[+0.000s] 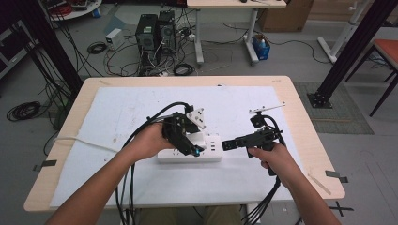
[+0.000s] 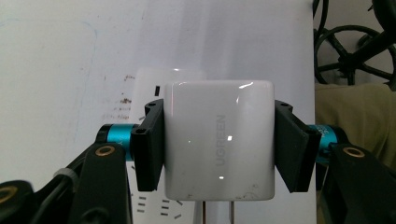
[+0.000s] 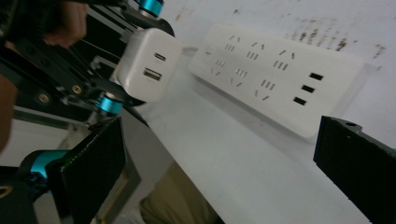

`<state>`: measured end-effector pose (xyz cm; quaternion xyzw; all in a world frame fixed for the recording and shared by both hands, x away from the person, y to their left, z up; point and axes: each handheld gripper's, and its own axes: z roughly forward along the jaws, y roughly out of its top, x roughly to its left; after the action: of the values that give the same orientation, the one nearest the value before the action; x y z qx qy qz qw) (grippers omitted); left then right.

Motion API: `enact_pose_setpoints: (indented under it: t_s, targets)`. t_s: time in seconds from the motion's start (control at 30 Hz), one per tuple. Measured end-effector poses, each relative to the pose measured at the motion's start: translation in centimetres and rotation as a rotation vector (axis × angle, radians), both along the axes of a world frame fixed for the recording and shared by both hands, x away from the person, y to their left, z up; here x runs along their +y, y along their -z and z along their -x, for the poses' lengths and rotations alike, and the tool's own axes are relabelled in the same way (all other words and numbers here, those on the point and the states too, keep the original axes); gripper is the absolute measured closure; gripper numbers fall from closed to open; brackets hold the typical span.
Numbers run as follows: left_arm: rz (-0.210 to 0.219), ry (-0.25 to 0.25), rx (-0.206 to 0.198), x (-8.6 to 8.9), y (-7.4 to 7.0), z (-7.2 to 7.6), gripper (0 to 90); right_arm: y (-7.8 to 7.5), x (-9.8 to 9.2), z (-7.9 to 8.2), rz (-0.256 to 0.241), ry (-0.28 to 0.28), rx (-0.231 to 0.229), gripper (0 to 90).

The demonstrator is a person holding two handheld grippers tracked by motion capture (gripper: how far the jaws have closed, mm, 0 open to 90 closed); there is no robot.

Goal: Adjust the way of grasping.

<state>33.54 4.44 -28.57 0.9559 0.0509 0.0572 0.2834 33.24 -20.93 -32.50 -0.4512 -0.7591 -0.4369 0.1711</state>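
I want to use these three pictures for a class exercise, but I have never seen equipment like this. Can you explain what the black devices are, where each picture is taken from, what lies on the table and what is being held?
A person holds a hand-held gripper in each hand, a tool with two black jaws.

The high view looks down on the table. The other two pictures come from cameras riding on the grippers.

A white power strip lies on the table's white sheet.

The left hand-held gripper clamps a white UGREEN charger by its sides; its two metal prongs point toward the strip. In the right gripper view the charger's two ports show.

The right hand-held gripper is open and empty, beside the strip's end.
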Motion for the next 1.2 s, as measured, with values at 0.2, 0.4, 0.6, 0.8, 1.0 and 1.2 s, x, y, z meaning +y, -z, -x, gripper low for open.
enact_pose_setpoints:
  t_s: [0.2,0.4,0.6,0.8,1.0,1.2]
  targets:
    - [0.025,0.030,0.000,-1.3,0.2,0.0,42.5,0.2,0.3,-0.4,-0.105,0.019,0.077,1.9]
    - [0.042,0.038,0.000,-1.6,0.3,-0.1,42.5,0.4,0.7,-0.6,-0.146,0.029,0.128,2.0]
    - [0.064,0.046,-0.002,-2.0,0.1,-0.1,42.5,0.8,1.1,-0.9,-0.187,0.035,0.170,4.3]
    - [0.078,0.052,-0.005,-2.3,0.0,0.0,42.5,1.1,1.7,-1.3,-0.203,0.028,0.207,5.1]
    - [0.082,0.061,-0.021,-2.6,-0.1,0.1,42.5,1.4,2.0,-1.6,-0.284,0.036,0.247,17.5]
    - [0.085,0.059,-0.029,-2.6,-0.1,0.1,42.5,1.9,2.1,-1.9,-0.315,0.039,0.279,27.3]
